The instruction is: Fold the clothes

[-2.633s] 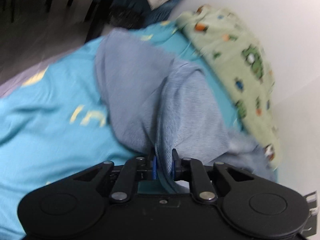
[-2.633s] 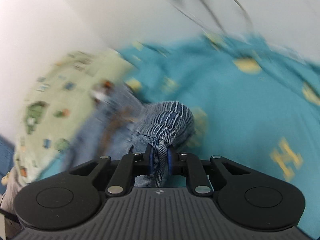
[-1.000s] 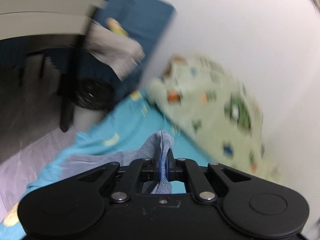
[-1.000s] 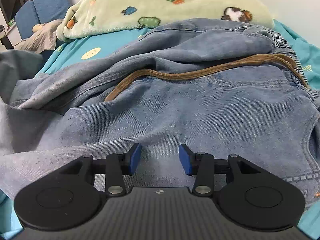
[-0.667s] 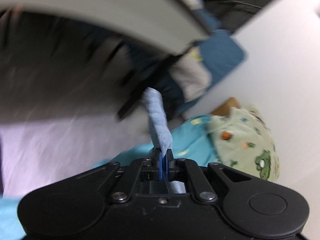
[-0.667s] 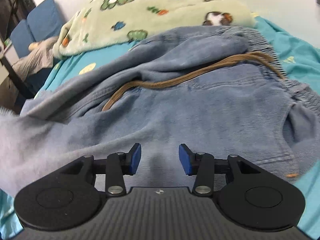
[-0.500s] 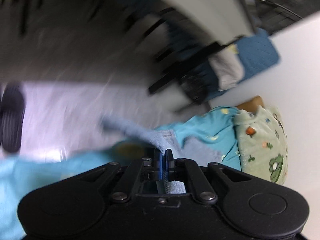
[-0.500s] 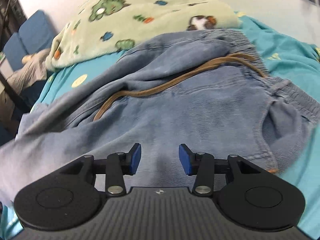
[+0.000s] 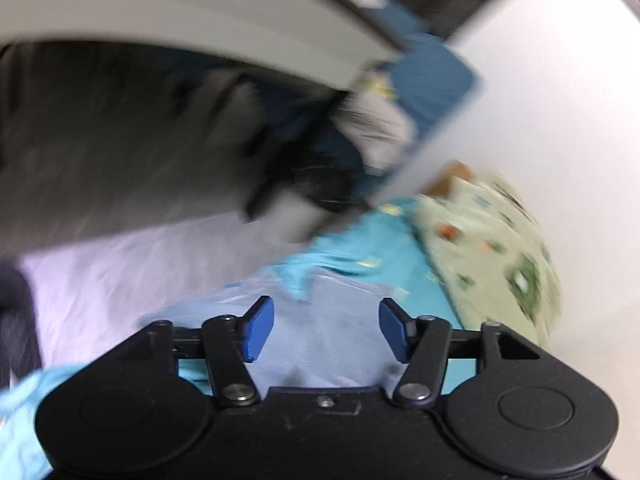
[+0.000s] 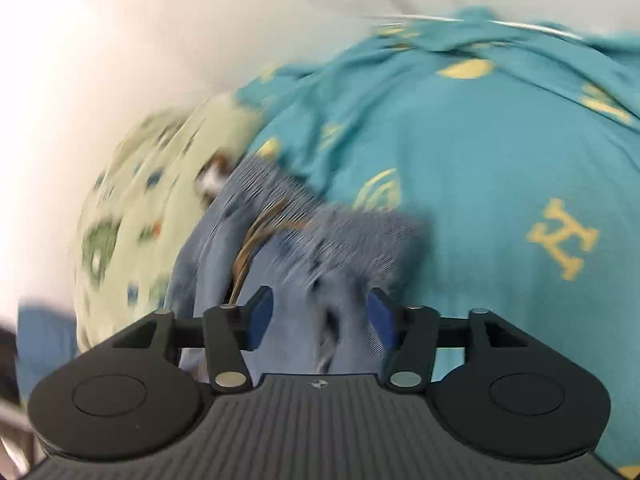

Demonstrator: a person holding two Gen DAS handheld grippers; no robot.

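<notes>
Teal bedsheet (image 10: 500, 152) fills the right view, jeans (image 10: 320, 264) lower centre with their brown cord; only the left view shows floor. Both left gripper (image 9: 326, 330) and right gripper (image 10: 320, 316) jaws gape, holding nothing.

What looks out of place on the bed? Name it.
The jeans lie bunched, not flat: the ribbed waistband is crumpled and a brown cord spills loose across it. They butt against the green blanket. Both frames are blurred, so finer damage cannot be judged. Both tools are open, holding nothing.
</notes>
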